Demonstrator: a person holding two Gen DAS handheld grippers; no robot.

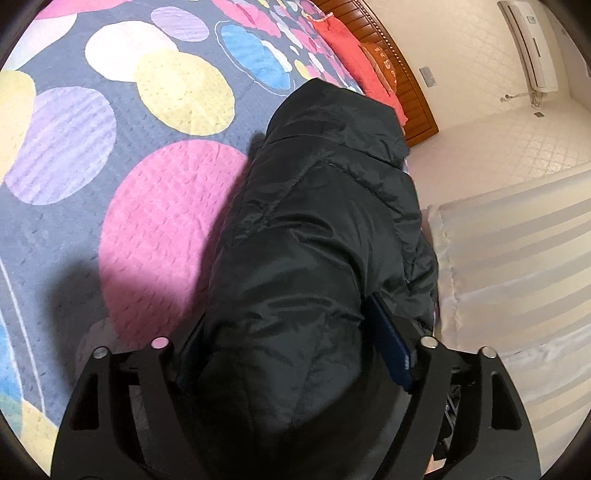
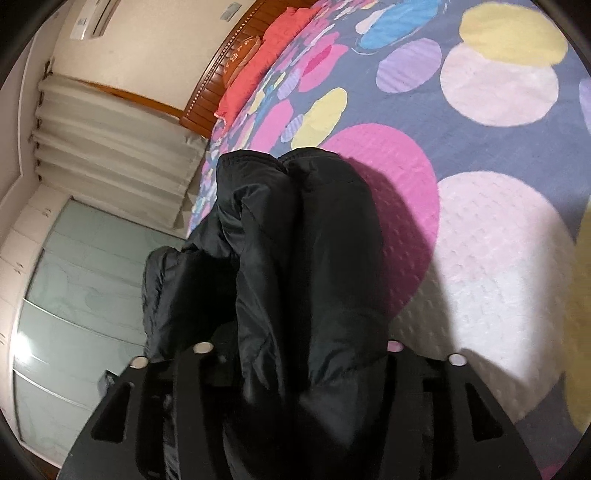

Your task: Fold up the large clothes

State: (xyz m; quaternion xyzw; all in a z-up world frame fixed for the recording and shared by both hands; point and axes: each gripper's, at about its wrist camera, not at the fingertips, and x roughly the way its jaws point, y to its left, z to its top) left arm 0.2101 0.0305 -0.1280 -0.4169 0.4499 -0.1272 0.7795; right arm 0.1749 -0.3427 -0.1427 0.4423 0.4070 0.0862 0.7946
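Left view: one black jacket [image 1: 325,236] lies along the edge of the bed [image 1: 74,229], its hood end towards the headboard [image 1: 402,70], and its near end bulges up between my left gripper [image 1: 291,354] fingers. I count one blue pad [image 1: 391,343] showing on the right side; the other pad is buried under the fabric. The jaws stand wide with the jacket filling the gap, but I cannot tell whether they press on it. On the bed I see one red pillow [image 1: 343,48] and one orange cushion [image 1: 384,62]. One air conditioner [image 1: 532,48] hangs on the wall, cut off at the top. A pale curtain [image 1: 517,258] fills the right side.

Right view: the same jacket [image 2: 295,251] rises in two thick folds from my right gripper [image 2: 295,362], with one looser fold sagging off the bed [image 2: 498,240] edge to the left. Both fingertips are hidden in the dark cloth, so I cannot tell how firmly this gripper holds it; the jaws look partly apart around the bundle. One pillow [image 2: 269,48], one cushion [image 2: 243,51], one headboard [image 2: 210,92] and one air conditioner [image 2: 96,18], clipped by the frame, show far off. The curtain [image 2: 110,162] hangs in several pleats, and pale glass panels [image 2: 74,314] below it are blurred
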